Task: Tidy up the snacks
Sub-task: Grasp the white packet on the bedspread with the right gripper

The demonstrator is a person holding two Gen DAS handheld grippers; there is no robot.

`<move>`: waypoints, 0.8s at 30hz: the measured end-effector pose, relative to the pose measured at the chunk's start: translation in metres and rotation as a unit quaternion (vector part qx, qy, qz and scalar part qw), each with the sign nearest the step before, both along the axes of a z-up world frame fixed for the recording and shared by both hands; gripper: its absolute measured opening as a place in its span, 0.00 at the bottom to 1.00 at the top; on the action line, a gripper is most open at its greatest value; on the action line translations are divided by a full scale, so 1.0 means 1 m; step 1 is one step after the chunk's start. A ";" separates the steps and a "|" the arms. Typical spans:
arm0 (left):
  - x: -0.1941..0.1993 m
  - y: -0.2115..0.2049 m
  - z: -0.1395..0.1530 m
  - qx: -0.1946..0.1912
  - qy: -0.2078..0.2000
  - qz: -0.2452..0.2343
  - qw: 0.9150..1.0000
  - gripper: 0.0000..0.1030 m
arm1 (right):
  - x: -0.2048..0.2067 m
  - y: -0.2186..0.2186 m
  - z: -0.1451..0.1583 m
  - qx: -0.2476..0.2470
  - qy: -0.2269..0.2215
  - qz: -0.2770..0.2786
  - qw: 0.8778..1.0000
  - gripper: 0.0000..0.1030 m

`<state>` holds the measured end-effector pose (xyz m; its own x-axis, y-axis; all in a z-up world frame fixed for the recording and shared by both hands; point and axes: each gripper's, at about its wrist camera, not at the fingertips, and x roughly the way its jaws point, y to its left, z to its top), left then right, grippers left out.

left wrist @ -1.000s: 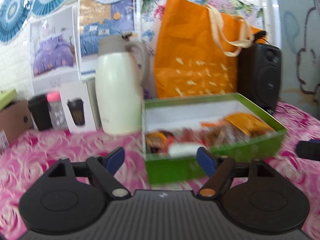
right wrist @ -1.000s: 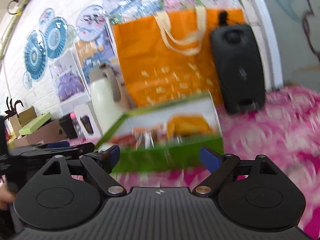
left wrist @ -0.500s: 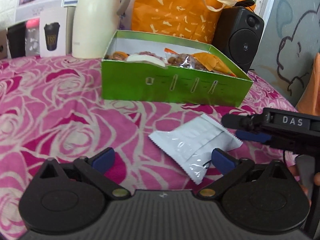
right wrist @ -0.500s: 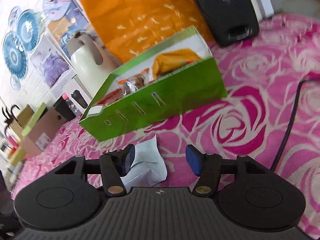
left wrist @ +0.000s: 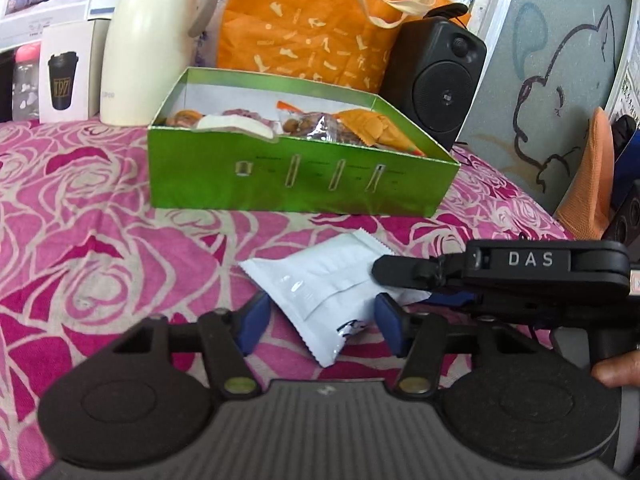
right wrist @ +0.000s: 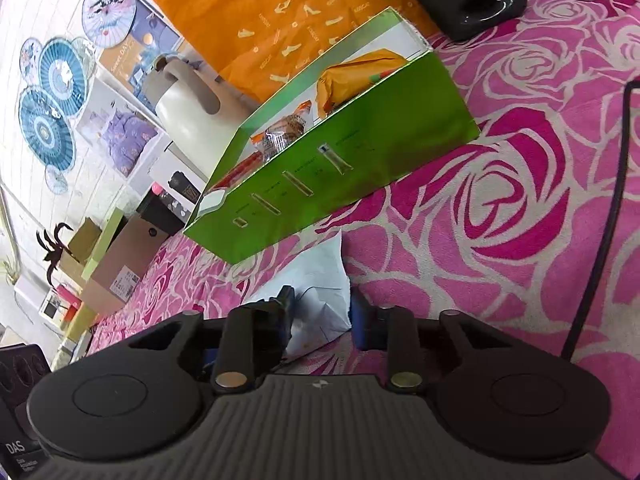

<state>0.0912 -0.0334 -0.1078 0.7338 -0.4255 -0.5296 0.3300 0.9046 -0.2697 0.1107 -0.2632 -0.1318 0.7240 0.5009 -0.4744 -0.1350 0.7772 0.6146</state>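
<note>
I see a white snack packet (left wrist: 326, 280) lying flat on the pink rose-patterned worktop (left wrist: 100, 240), just in front of the green box (left wrist: 296, 184) and apart from it. It is a sealed foil pouch with crimped, serrated ends, turned at a slant to the box's front wall. The green box is open-topped and sits upright, holding several snacks: an orange packet (left wrist: 372, 128) at its right end, a clear wrapper of brown pieces (left wrist: 316, 126) in the middle, and a white packet (left wrist: 236, 124) against the front wall at left.

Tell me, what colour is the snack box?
The snack box is bright green outside, white inside; clearest in the left wrist view.
</note>
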 end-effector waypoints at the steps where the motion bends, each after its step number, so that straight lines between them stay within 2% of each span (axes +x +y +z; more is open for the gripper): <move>1: 0.000 0.001 0.000 -0.002 0.003 -0.002 1.000 0.52 | -0.001 0.000 0.000 0.003 -0.001 -0.001 1.000 0.44; 6: -0.001 0.004 0.003 -0.010 0.004 -0.001 1.000 0.47 | -0.006 0.004 0.006 -0.004 -0.014 0.000 1.000 0.34; 16: -0.010 0.010 0.016 -0.022 -0.020 -0.007 1.000 0.45 | -0.019 0.020 0.029 -0.034 -0.064 0.026 0.997 0.25; 19: -0.011 0.012 0.018 -0.027 -0.022 -0.011 0.999 0.47 | -0.022 0.028 0.037 -0.061 -0.084 0.031 0.994 0.24; 22: -0.010 0.017 0.016 -0.029 -0.010 -0.009 0.999 0.50 | -0.020 0.026 0.040 -0.057 -0.088 0.030 0.994 0.23; 23: -0.009 0.021 0.014 -0.042 0.002 -0.008 0.999 0.56 | -0.019 0.024 0.040 -0.049 -0.087 0.027 0.995 0.23; 24: -0.006 0.026 0.010 -0.066 0.016 -0.007 0.998 0.57 | -0.018 0.021 0.040 -0.038 -0.085 0.025 0.995 0.23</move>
